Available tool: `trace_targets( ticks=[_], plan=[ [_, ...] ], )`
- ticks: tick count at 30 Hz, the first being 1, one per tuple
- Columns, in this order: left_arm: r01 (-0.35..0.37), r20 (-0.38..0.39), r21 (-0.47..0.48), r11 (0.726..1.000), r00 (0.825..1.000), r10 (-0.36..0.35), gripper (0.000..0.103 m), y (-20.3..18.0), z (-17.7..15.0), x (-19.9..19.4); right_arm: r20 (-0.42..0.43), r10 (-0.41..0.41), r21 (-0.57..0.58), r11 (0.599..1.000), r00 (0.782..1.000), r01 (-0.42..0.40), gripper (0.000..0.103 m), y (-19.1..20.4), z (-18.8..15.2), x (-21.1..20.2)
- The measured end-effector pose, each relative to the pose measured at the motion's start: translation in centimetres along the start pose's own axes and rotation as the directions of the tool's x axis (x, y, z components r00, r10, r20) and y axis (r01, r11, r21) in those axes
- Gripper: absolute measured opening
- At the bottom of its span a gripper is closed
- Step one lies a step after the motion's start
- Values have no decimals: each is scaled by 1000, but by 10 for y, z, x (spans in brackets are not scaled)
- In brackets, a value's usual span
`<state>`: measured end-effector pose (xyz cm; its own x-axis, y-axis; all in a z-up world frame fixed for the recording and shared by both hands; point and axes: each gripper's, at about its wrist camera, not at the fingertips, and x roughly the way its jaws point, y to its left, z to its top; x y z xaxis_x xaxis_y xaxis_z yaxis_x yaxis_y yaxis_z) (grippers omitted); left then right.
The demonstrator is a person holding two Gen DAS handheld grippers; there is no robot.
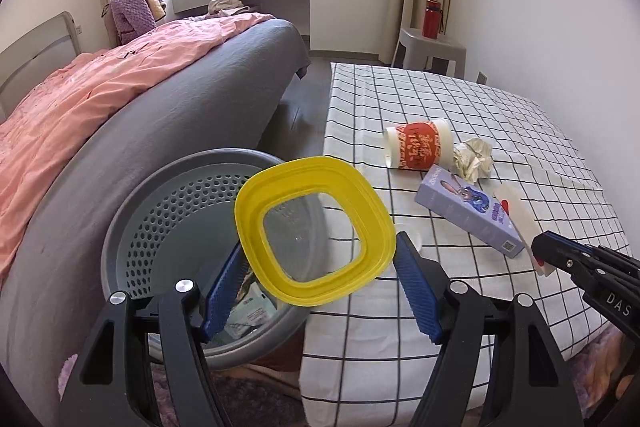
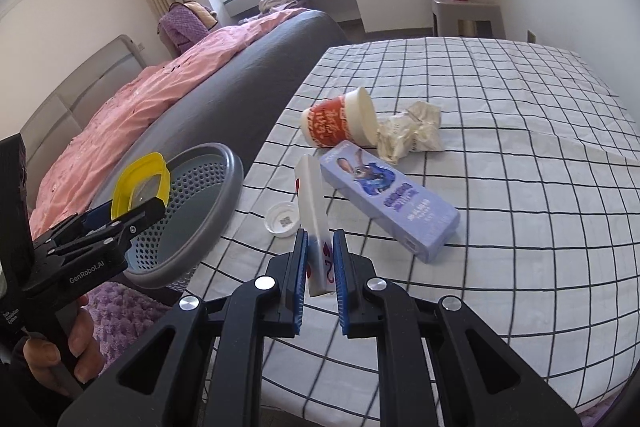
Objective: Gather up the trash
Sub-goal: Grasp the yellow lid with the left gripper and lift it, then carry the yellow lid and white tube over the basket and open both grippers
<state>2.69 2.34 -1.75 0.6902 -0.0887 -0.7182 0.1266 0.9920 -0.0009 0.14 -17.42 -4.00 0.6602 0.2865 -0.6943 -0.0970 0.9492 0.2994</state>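
Note:
My left gripper (image 1: 320,243) is shut on a yellow-rimmed clear lid (image 1: 248,211), held tilted above a grey perforated bin (image 1: 120,227) with some paper packaging at its bottom. From the right wrist view the lid (image 2: 136,167) and left gripper (image 2: 148,207) hang over the bin's rim (image 2: 232,179). My right gripper (image 2: 320,239) is shut on a white card box with red hearts (image 2: 314,195), lifted off the checked tablecloth (image 2: 500,99). On the cloth lie a tipped red-and-white paper cup (image 2: 340,123), crumpled paper (image 2: 412,131), a purple carton (image 2: 392,203) and a white bottle cap (image 2: 282,219).
A bed with a grey sheet and pink duvet (image 1: 100,99) runs along the bin's left side. A grey stool with a red bottle (image 1: 431,19) stands by the far wall. A purple rug (image 2: 120,307) lies below the bin. A hand (image 2: 52,359) grips the left tool's handle.

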Motion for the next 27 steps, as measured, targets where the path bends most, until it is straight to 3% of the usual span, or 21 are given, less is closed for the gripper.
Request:
trace_targets(
  ticks=[15, 27],
  plan=[
    [-80, -47, -109, 991, 996, 75, 70, 99, -5, 14, -56, 95, -135, 986, 994, -102, 13, 98, 30, 58],
    [-113, -89, -140, 984, 991, 101, 70, 142, -5, 34, -124, 134, -189, 970, 983, -156, 13, 145, 37, 102]
  ],
)
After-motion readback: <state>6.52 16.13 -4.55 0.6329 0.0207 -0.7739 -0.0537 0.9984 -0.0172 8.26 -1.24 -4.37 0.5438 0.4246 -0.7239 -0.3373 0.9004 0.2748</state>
